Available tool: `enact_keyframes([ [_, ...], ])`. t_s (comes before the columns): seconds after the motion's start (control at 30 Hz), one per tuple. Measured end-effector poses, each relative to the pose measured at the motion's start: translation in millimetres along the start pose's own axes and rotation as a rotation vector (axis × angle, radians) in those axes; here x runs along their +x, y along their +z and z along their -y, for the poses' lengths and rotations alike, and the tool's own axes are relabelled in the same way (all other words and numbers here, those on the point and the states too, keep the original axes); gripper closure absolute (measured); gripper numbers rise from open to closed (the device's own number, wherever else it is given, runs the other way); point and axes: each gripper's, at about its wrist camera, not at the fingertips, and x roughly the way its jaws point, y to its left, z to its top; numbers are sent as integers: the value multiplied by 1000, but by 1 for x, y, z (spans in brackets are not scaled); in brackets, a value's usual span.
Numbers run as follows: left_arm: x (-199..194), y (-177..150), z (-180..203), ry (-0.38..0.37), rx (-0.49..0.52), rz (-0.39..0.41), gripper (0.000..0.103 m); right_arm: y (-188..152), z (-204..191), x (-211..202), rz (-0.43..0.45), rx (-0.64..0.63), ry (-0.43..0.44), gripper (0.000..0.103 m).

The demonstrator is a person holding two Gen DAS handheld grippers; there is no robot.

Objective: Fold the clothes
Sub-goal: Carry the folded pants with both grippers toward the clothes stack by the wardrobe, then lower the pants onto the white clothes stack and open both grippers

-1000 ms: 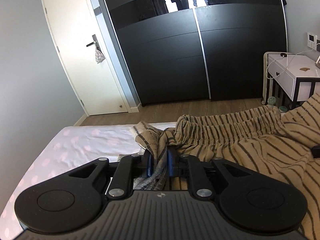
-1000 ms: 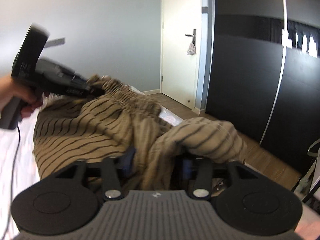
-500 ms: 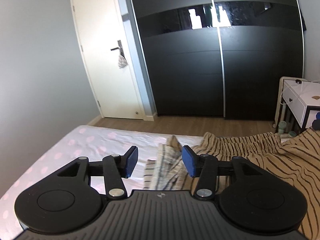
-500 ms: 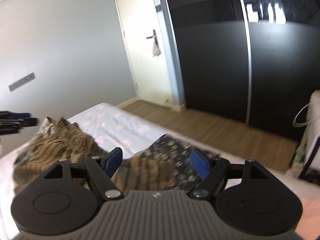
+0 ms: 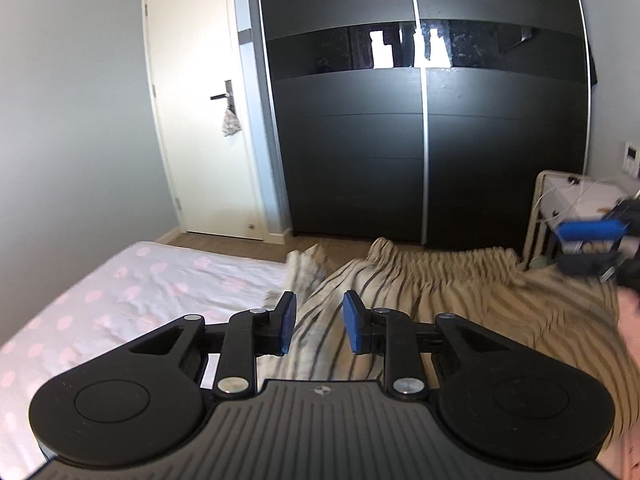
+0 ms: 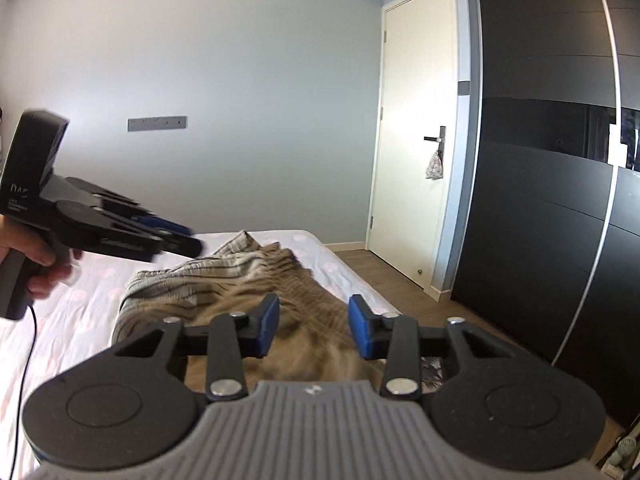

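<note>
A tan garment with dark stripes (image 5: pixel 460 292) lies rumpled on the bed, its gathered waistband toward the foot. My left gripper (image 5: pixel 319 328) hovers open above its left part, nothing between the blue pads. My right gripper (image 6: pixel 313 330) is open too, over the garment (image 6: pixel 240 280) near the bed's edge. Each gripper shows in the other's view: the right gripper (image 5: pixel 592 240) at the far right, blurred, and the left gripper (image 6: pixel 176 236) held by a hand (image 6: pixel 36 256) at the left.
The bed has a white sheet with pink dots (image 5: pixel 140 280). A black sliding wardrobe (image 5: pixel 420 140) and a white door (image 5: pixel 208 140) stand beyond the foot. A white bedside table (image 5: pixel 576 200) sits at the right. A dark patterned cloth (image 6: pixel 434 368) peeks out under the right gripper.
One second ago both grippers were shut on the striped garment. Both opened and let it drop onto the bed, then lifted away; the right gripper has swung back over the garment.
</note>
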Motion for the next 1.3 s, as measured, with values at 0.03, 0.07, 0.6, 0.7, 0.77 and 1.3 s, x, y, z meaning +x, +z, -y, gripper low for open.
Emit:
enact_keyframes([
  [0.03, 5, 0, 0, -7, -1, 2, 84, 1, -5, 10, -7, 1, -6, 71],
  [0.07, 9, 0, 0, -15, -2, 4, 86, 2, -9, 19, -13, 3, -12, 79],
  [0.6, 107, -42, -41, -104, -251, -199, 88, -41, 9, 101, -202, 175, -61, 91],
  [0.7, 108, -48, -46, -112, -288, -205, 88, -45, 12, 103, -206, 202, -44, 91],
  [0.77, 104, -47, -45, -107, -286, -201, 88, -46, 12, 104, -204, 204, -41, 91],
  [1.3, -2, -19, -14, 20, -215, -37, 77, -28, -11, -2, -71, 113, 33, 67],
])
